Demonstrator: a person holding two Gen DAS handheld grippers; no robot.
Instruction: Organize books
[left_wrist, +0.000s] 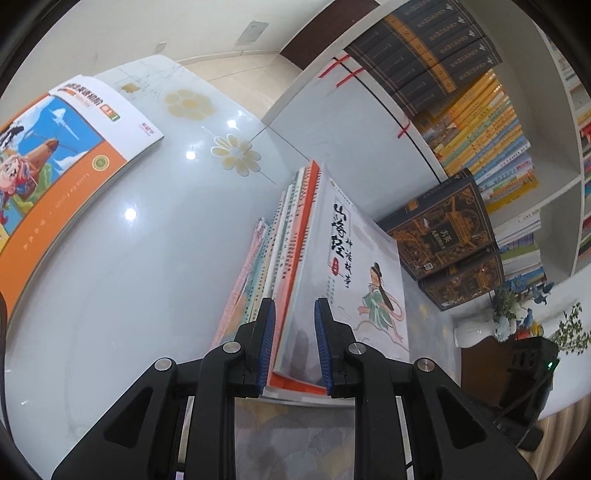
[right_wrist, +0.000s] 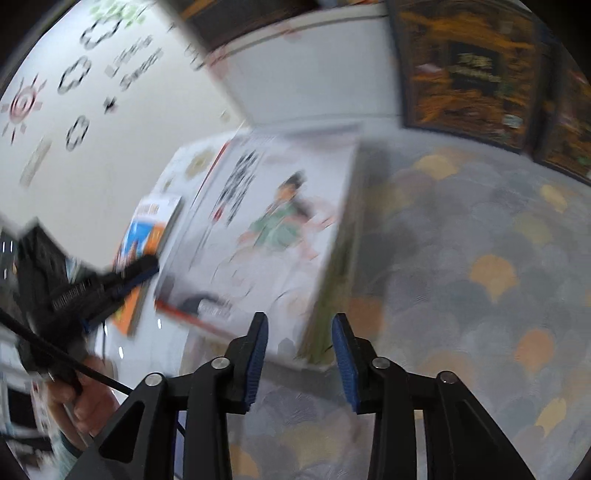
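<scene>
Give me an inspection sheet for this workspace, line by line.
Surface: glossy white table with flower prints; grey scalloped mat beside it.
Job's things: white-cover book, outermost of a bundle of books; orange picture book lying flat, apart; two dark ornate books standing by the shelf.
Clutter: vase of flowers; black device.
Claws: left claw closed on the white-cover book's near edge; right claw open, straddling the bundle's corner.
Cables: black cable beside the person's hand.
Surroundings: full bookshelf; wall with decals.
</scene>
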